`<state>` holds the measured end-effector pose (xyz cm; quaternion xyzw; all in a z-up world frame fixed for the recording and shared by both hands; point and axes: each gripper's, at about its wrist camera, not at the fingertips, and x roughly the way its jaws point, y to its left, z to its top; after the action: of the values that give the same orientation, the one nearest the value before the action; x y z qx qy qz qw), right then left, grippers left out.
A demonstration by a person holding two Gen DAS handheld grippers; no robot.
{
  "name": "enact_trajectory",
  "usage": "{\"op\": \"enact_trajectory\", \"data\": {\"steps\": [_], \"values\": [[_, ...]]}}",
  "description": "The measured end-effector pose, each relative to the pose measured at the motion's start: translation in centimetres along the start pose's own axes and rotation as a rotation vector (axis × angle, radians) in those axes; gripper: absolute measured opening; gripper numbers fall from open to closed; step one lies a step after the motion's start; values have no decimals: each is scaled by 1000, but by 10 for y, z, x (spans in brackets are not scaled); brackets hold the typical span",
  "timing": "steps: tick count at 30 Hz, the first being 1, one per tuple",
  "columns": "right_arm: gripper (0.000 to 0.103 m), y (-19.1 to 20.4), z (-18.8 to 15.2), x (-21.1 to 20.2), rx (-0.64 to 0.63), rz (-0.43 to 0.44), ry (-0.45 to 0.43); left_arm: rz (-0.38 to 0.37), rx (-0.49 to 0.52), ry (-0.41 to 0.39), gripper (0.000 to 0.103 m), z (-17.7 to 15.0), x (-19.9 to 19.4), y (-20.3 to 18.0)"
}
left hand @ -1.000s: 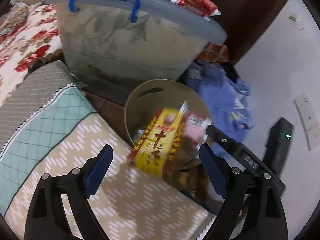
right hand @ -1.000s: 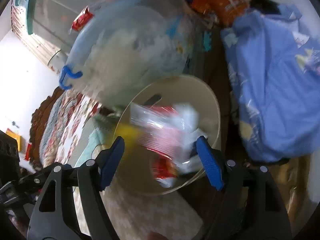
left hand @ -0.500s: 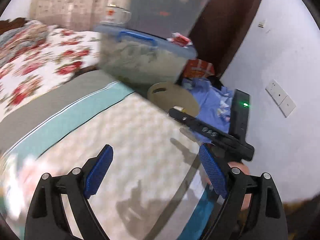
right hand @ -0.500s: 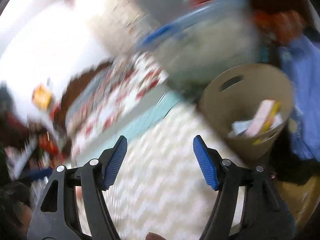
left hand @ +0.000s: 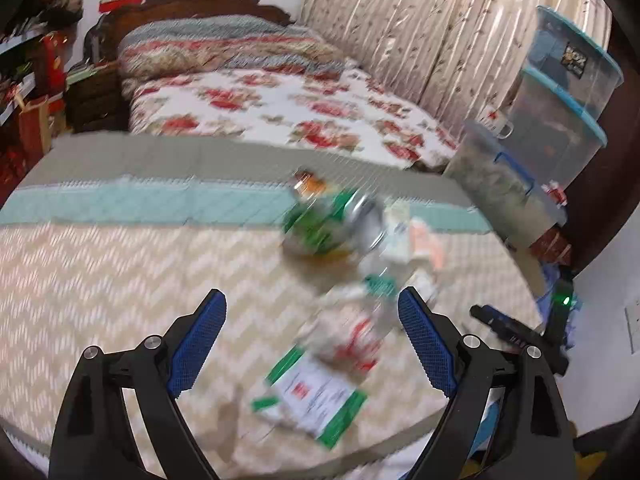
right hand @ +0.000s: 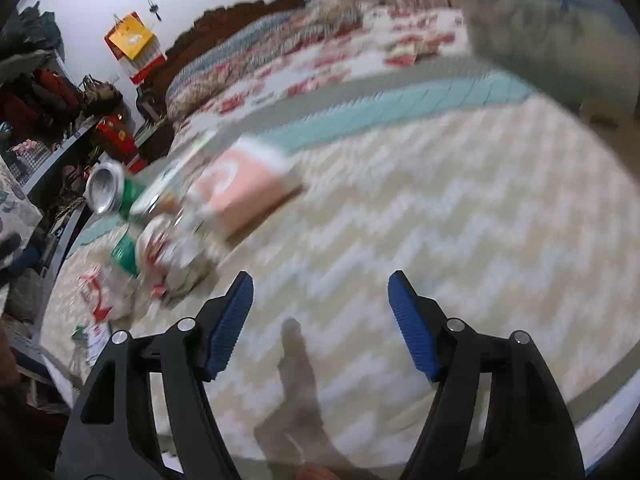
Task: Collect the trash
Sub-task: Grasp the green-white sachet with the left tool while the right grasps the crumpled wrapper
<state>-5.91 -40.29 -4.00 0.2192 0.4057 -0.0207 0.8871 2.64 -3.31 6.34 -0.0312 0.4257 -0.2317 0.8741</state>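
**A:** Talk me through it, starting on your left. What have you got?

**B:** My left claw (left hand: pixel 312 336) is spread wide with nothing in it, hanging over the zigzag blanket (left hand: pixel 100 272) on the bed. The trash pile is right in front. Nearest to me is a flat green-and-white packet (left hand: pixel 310 394), just this side of a crumpled clear wrapper with red print (left hand: pixel 352 338). Beyond that wrapper lies a green can (left hand: pixel 332 222) on its side, with a pink-and-white carton (left hand: pixel 424 240) to the right of the can.

**A:** And the risk there?

**B:** Everything is blurred, so I'm judging edges badly. The wrapper looks limp; if I close on it off-centre, I'd expect it to slip out. The packet lies flat on soft bedding, so my pads (left hand: pixel 198 344) may pinch blanket along with it. The can could roll away if nudged.

**A:** Right side?

**B:** My right claw (right hand: pixel 320 322) is also wide and holding nothing. It points at bare blanket; the pile sits well left of it. From here the pink carton (right hand: pixel 246 186) is nearest, with the can (right hand: pixel 110 192) left of that carton and the wrappers (right hand: pixel 160 256) below the can.

**A:** Trouble there?

**B:** Both claws heading for one heap. I reckon they could clash, or one could knock pieces toward the bed's edge. I can't see the bin in either view.
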Motion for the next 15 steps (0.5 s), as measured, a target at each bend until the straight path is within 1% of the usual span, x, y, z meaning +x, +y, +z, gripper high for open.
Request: {"op": "enact_trajectory", "data": {"steps": [1, 2, 3, 5, 8, 11, 12, 13, 14, 15], "values": [[77, 7, -5, 0, 0, -6, 1, 13, 12, 15, 84, -8, 2, 3], [82, 13, -10, -2, -11, -25, -1, 14, 26, 28, 84, -17, 4, 5], [85, 20, -16, 0, -17, -26, 10, 9, 38, 42, 84, -22, 7, 5], [99, 28, -22, 0, -30, -20, 21, 1, 82, 75, 84, -36, 15, 0], [100, 29, -28, -1, -29, -15, 6, 22, 153, 118, 84, -55, 28, -2], [100, 24, -33, -7, 7, 9, -14, 16, 188, 146, 84, -71, 36, -7], [100, 23, -35, -10, 16, 13, -9, 15, 195, 152, 86, -76, 39, -7], [100, 24, -35, -12, 20, 7, 4, 17, 201, 165, 85, -79, 44, -8], [99, 23, -32, -14, 41, 6, 16, 20, 204, 178, 83, -82, 50, -6], [94, 22, -31, -14, 68, 30, 19, 21, 206, 191, 63, -85, 54, -6]]}}
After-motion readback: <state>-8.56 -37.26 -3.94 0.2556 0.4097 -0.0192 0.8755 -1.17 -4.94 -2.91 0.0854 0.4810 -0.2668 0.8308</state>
